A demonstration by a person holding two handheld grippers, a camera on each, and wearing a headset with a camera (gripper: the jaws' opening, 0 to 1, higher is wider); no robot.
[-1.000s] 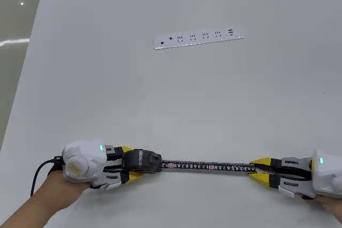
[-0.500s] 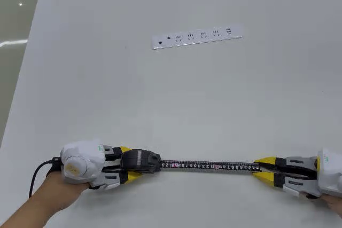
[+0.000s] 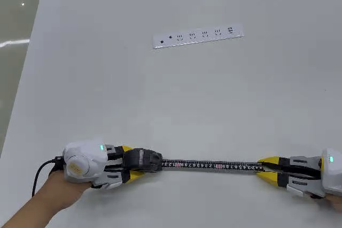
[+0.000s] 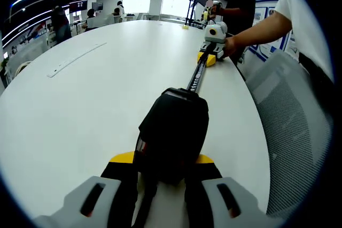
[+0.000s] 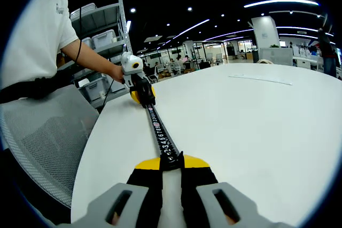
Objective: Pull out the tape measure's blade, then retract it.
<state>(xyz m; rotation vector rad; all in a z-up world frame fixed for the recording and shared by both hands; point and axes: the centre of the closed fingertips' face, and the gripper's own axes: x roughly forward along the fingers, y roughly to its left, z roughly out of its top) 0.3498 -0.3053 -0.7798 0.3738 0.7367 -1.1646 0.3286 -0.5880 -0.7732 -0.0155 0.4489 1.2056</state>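
The black tape measure case (image 3: 142, 160) lies on the white table near its front edge, and my left gripper (image 3: 132, 167) is shut on it. Seen from the left gripper view, the case (image 4: 173, 133) sits between the jaws. A dark blade (image 3: 209, 165) with printed numbers runs straight to the right, just above the table. My right gripper (image 3: 265, 168) is shut on the blade's end. In the right gripper view the blade (image 5: 160, 133) stretches away to the case (image 5: 140, 86) in the far gripper.
A white power strip (image 3: 197, 36) lies flat further back on the white table (image 3: 160, 94). The table's left edge borders a greenish floor (image 3: 13, 36). A grey mesh chair (image 4: 288, 126) stands behind the front edge.
My right gripper has moved further right with the blade's end, so more blade is drawn out. The left gripper and the case have stayed in place.
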